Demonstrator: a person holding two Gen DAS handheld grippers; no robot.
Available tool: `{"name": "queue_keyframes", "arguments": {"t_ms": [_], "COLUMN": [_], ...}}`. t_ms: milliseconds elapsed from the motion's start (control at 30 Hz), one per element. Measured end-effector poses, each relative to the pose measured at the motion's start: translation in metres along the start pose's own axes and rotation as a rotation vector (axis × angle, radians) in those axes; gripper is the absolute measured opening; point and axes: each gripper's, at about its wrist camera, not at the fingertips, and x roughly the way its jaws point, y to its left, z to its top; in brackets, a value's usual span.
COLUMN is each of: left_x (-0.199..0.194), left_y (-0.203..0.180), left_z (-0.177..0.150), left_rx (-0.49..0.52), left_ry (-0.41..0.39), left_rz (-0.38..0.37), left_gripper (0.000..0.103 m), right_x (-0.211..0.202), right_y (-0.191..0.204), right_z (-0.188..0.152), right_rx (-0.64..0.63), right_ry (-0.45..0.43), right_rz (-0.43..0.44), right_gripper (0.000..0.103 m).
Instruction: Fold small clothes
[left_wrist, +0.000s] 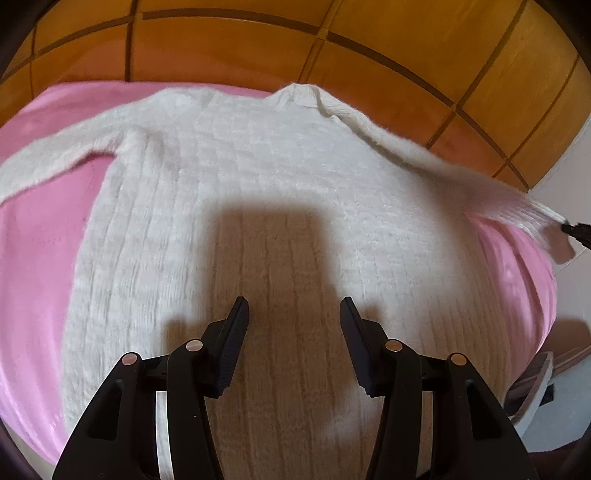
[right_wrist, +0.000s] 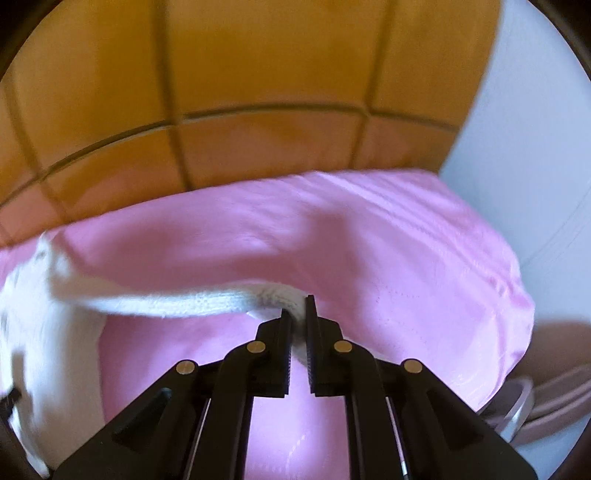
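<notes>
A fluffy white ribbed sweater (left_wrist: 258, 206) lies spread flat on a pink sheet (left_wrist: 33, 258), collar at the far edge and left sleeve out to the left. My left gripper (left_wrist: 293, 306) is open and empty, hovering over the sweater's lower body. My right gripper (right_wrist: 298, 310) is shut on the cuff of the right sleeve (right_wrist: 184, 301) and holds it lifted and stretched out above the sheet. That gripper's tip also shows in the left wrist view (left_wrist: 576, 230) at the far right, holding the sleeve end (left_wrist: 517, 206).
An orange quilted headboard (left_wrist: 258, 48) runs behind the bed. A white wall (right_wrist: 535, 147) stands at the right. The pink sheet's right edge (right_wrist: 517, 314) drops off, with pinkish shoes (right_wrist: 546, 402) on the floor below.
</notes>
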Motion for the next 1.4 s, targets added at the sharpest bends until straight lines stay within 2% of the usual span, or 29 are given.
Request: {"name": "queue_keyframes", "arguments": {"t_ms": [133,300,367,400,433,467,533,567,667,733,800,900,967,1033,1100,1200,1233,1267,1333,1400], "left_x": [0.014,0.042,0.050,0.054,0.055,0.056,0.056,0.055,0.052,0.049,0.046,0.038,0.033,0.029,0.026,0.020,0.018,0.016,0.012,0.007], "left_y": [-0.011,-0.039,-0.044,-0.048,-0.050,-0.051,-0.051,-0.050,-0.048,-0.042,-0.038,-0.034,-0.032,-0.030,-0.029,-0.024,-0.022,-0.020,-0.012,-0.003], "left_z": [0.028,0.063,0.068,0.070,0.069,0.068,0.062,0.058,0.047,0.042,0.039,0.033,0.029,0.024,0.019,0.013,0.011,0.009,0.006,0.003], "left_rx": [0.016,0.077,0.074,0.073,0.076,0.080,0.089,0.095,0.083,0.053,0.025,-0.011,-0.029,-0.043,-0.049,-0.045,-0.045,-0.048,-0.062,-0.087], "left_ry": [0.006,0.007,0.012,0.016,0.017,0.017,0.016,0.020,0.028,0.036,0.037,0.037,0.038,0.037,0.039,0.044,0.042,0.046,0.048,0.044], "left_rz": [-0.047,-0.034,-0.036,-0.040,-0.041,-0.039,-0.037,-0.033,-0.007,-0.015,-0.016,-0.018,-0.010,0.001,0.012,0.015,0.019,0.025,0.022,0.031], "left_gripper": [0.050,0.050,0.050,0.050,0.050,0.050,0.050,0.050,0.050,0.050,0.050,0.050,0.050,0.058,0.058,0.058,0.058,0.058,0.059,0.059], "right_x": [0.049,0.103,0.116,0.117,0.112,0.101,0.093,0.089,0.097,0.113,0.129,0.144,0.155,0.168,0.158,0.113,0.098,0.086,0.089,0.112], "right_y": [-0.013,-0.016,-0.020,-0.026,-0.031,-0.040,-0.047,-0.051,-0.056,-0.053,-0.050,-0.056,-0.059,-0.063,-0.061,-0.063,-0.064,-0.068,-0.078,-0.089], "right_z": [0.021,0.043,0.048,0.048,0.047,0.038,0.023,0.008,-0.035,-0.055,-0.065,-0.063,-0.051,-0.037,-0.024,-0.015,-0.016,-0.020,-0.028,-0.046], "right_rx": [0.088,0.180,0.216,0.245,0.274,0.330,0.383,0.421,0.523,0.579,0.620,0.715,0.743,0.753,0.708,0.627,0.601,0.574,0.572,0.610], "right_ry": [0.035,0.079,0.071,0.045,0.008,-0.061,-0.085,-0.091,-0.059,-0.020,-0.025,-0.097,-0.099,-0.071,-0.064,-0.158,-0.181,-0.193,-0.166,-0.081], "right_rz": [-0.040,-0.077,-0.097,-0.120,-0.127,-0.105,-0.012,0.073,0.254,0.345,0.355,0.352,0.331,0.340,0.318,0.307,0.274,0.206,0.107,0.097], "right_gripper": [0.006,0.008,0.024,0.053,0.068,0.067,0.066,0.066,0.066,0.058,0.056,0.055,0.048,0.023,0.007,0.005,0.005,0.005,0.005,0.005]}}
